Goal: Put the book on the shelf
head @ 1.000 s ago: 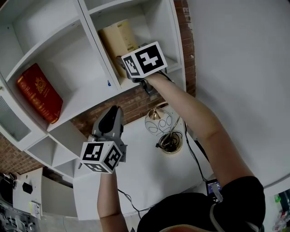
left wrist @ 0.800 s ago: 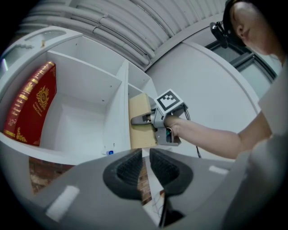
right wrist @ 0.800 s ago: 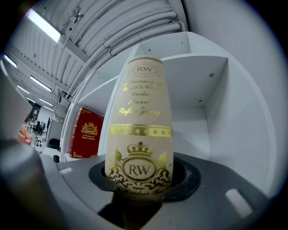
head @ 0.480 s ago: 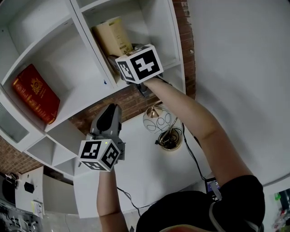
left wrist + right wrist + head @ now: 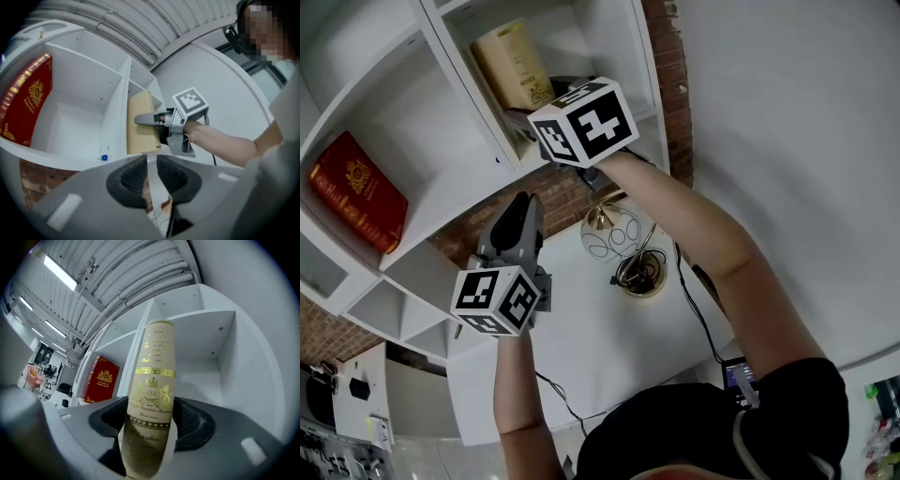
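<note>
From my end the job looks nearly finished: the tan book (image 5: 511, 66) stands upright in the shelf (image 5: 455, 70), in the right-hand compartment, at its front left corner against the divider. The right gripper (image 5: 150, 423) has just been opening its jaws, which now stand spread either side of the spine and, as I judge it, no longer clamp it. All that remains is backing that hand out without tipping the book. The left gripper (image 5: 150, 176) hangs below the shelf, closed to a thin slit on nothing. The spine carries gold print: "RW" under a crown, script I can't read, perhaps "Charles" lower down. The red book (image 5: 352, 192), one compartment left, bears a gold crest
</note>
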A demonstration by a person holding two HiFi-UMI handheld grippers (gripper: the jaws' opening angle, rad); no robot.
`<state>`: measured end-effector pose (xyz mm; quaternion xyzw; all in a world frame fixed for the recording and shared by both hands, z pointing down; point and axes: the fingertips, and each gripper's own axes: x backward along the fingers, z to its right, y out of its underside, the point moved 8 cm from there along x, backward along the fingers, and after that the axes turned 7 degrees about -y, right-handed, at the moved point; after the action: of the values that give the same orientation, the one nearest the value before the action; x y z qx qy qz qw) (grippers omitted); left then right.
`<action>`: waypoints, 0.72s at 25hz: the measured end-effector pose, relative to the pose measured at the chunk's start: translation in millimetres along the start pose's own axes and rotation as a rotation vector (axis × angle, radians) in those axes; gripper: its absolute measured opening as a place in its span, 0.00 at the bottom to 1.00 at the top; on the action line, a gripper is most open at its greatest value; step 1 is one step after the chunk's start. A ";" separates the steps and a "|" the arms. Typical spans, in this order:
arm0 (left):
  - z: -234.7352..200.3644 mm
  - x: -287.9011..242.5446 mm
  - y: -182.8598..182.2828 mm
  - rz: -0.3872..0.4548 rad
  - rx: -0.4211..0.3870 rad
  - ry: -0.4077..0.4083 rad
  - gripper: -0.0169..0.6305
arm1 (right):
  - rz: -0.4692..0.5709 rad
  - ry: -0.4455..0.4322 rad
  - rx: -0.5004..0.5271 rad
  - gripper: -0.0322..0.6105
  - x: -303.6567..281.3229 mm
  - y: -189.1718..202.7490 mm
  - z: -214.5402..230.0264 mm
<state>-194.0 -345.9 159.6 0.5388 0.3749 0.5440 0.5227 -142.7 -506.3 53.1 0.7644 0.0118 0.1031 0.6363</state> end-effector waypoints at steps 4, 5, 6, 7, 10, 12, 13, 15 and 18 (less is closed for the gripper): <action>6.6 -3.0 -5.3 0.017 -0.003 0.011 0.11 | 0.005 -0.020 0.016 0.52 11.7 2.2 -3.2; 7.7 -3.6 -6.6 0.020 -0.005 0.012 0.11 | 0.014 -0.022 0.016 0.52 15.4 2.9 -3.8; 8.3 -4.2 -7.8 0.024 -0.006 0.012 0.11 | 0.024 -0.024 0.014 0.51 19.2 3.7 -4.5; 8.5 -4.7 -9.0 0.028 -0.007 0.009 0.11 | 0.033 -0.026 0.012 0.50 22.6 4.8 -5.2; 8.2 -6.8 -12.2 0.046 -0.006 -0.006 0.11 | 0.037 -0.047 -0.003 0.50 28.8 11.3 -7.4; 10.3 -7.8 -14.0 0.053 -0.006 -0.007 0.11 | 0.033 -0.059 -0.007 0.49 31.7 16.0 -7.6; 12.0 -7.7 -14.6 0.054 -0.009 -0.006 0.11 | 0.031 -0.062 -0.008 0.49 33.2 18.2 -7.1; 14.5 -6.9 -15.3 0.055 -0.020 -0.004 0.11 | 0.031 -0.066 -0.018 0.47 35.7 21.7 -5.4; 13.6 -7.2 -16.6 0.060 -0.020 -0.008 0.11 | 0.039 -0.078 -0.038 0.42 37.5 24.2 -4.4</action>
<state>-178.9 -352.2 144.0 0.5468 0.3510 0.5610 0.5129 -109.5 -501.0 82.8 0.7558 -0.0297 0.0860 0.6485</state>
